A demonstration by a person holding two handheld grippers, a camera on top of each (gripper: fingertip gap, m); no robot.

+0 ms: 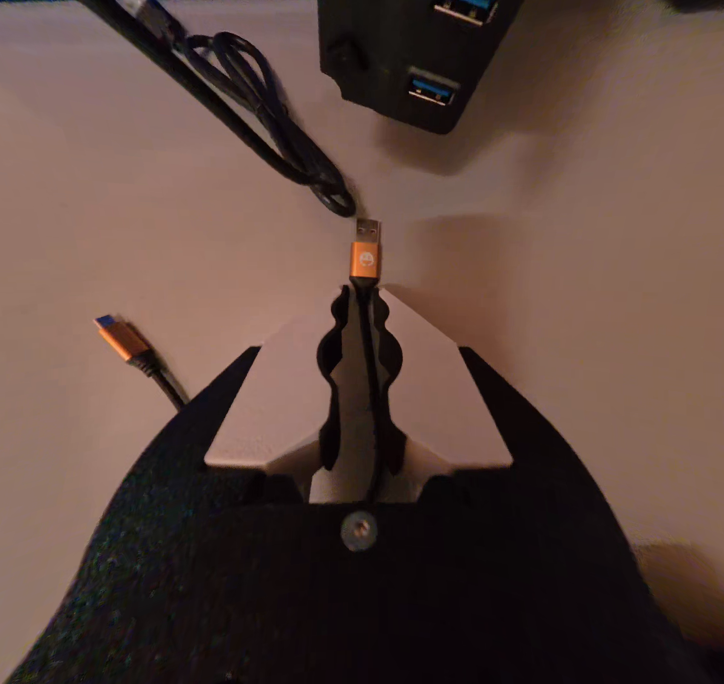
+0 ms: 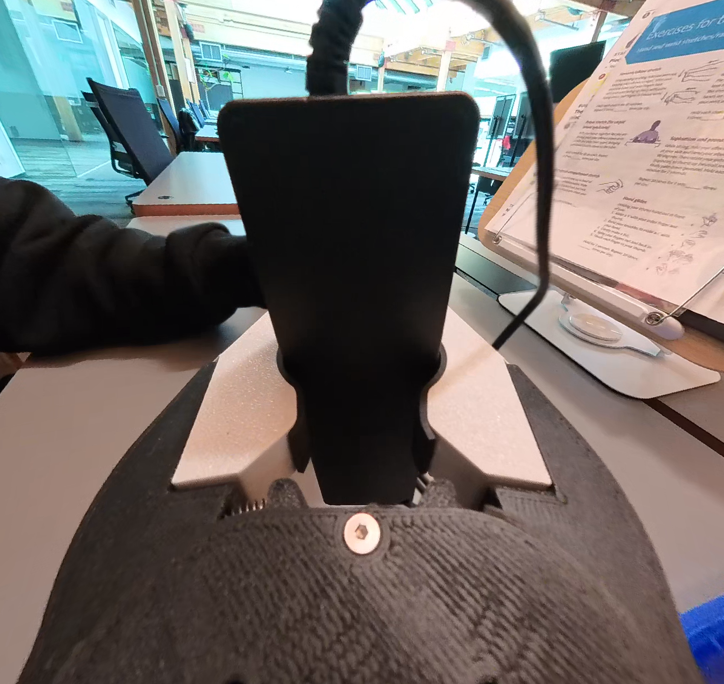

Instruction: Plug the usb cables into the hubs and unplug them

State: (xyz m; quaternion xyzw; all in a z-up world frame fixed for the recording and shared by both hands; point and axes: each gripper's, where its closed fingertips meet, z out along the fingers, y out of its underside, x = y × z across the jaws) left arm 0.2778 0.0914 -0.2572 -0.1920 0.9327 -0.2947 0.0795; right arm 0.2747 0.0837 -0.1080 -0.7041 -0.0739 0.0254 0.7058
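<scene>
- One hub (image 1: 411,38), black, upper right of the left wrist view, shows two blue ports.
- Two orange plugs: one (image 1: 364,259) sticks out of the left gripper (image 1: 363,293), whose jaws pinch its cable; the other (image 1: 123,340) lies at lower left.
- One coiled black cable (image 1: 270,116) lies upper left.
- The right gripper (image 2: 358,371) clamps the hub (image 2: 352,234), which blocks the view; a sleeve (image 2: 98,273) sits left, a document stand (image 2: 627,156) right.

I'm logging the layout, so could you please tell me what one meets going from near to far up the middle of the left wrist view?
Left gripper shut on the cable → orange USB-A plug jutting past the fingertips → bare table → black USB hub with its two blue ports.
</scene>
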